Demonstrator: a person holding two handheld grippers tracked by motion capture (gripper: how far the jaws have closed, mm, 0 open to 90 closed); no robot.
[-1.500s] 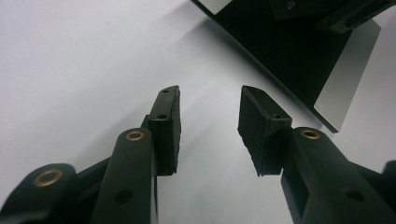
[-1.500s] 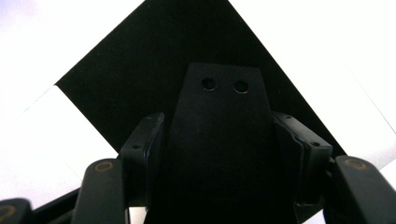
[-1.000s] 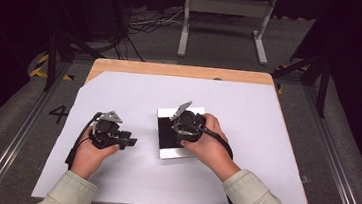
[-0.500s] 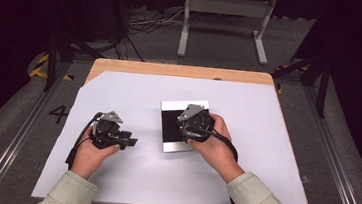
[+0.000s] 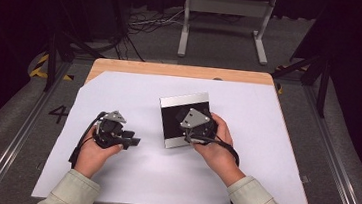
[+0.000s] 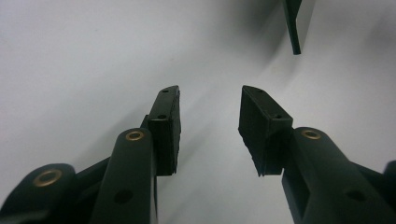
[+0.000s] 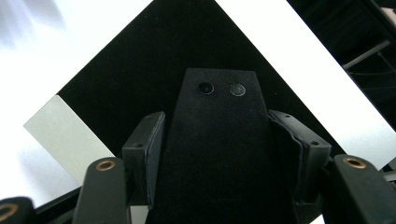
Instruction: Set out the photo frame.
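In the right gripper view, a flat black fabric pouch (image 7: 219, 158) with two snap studs near its end sits between the jaws. My right gripper (image 7: 217, 116) is shut on it, pads against both its sides. Under it lies a square black panel (image 7: 116, 88) with silver strips along two edges. In the high view the right gripper (image 5: 192, 127) hovers over the panel's (image 5: 170, 117) near right part. My left gripper (image 5: 133, 141) rests low over the white sheet to the left, pointing right. Its jaws (image 6: 210, 95) stand open with nothing between them.
A white sheet (image 5: 264, 155) covers the wooden table (image 5: 172, 71). A thin dark edge (image 6: 294, 28) shows ahead of the left gripper. A metal stand (image 5: 226, 6) and cables (image 5: 146, 23) sit on the floor beyond the table.
My right gripper has turned and shifted a little to the right over the black panel, still holding the pouch. The left gripper has stayed put.
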